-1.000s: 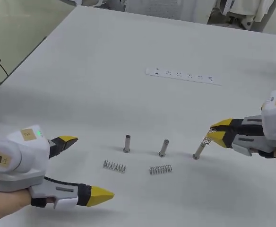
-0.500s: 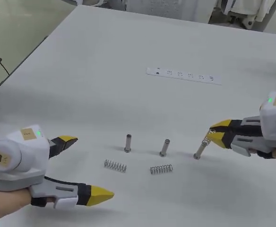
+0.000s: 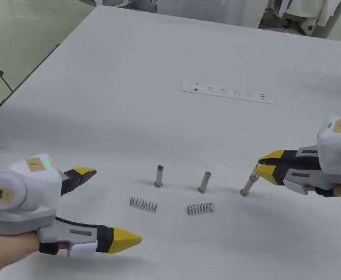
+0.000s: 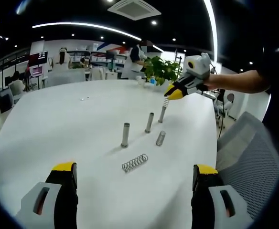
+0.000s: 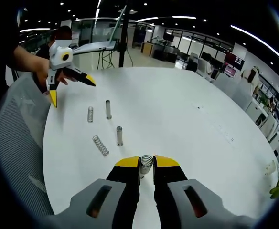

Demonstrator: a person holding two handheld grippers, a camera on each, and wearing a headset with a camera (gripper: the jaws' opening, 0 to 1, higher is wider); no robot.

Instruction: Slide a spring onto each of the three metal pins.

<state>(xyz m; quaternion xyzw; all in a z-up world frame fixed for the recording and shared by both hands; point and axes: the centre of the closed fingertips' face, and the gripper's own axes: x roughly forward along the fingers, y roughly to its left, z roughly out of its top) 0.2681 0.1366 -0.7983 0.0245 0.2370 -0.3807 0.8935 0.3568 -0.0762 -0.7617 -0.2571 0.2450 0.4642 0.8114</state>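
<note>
Head view showed the right gripper (image 3: 264,166) nipped shut on a coiled wire spring (image 3: 256,171) atop a slim, tilted steel pin (image 3: 246,186). Left gripper (image 3: 109,205) gaped wide, empty, two loose springs (image 3: 142,203) (image 3: 200,208) lying beyond its tips.

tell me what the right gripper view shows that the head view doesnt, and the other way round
Right gripper view: the held spring end-on, its round opening between the jaws of the right gripper, and a mesh chair. Head view: that spring from the side, at the top of the leaning pin. Both: the other two pins standing, two loose springs lying on the table, and the open left gripper.
</note>
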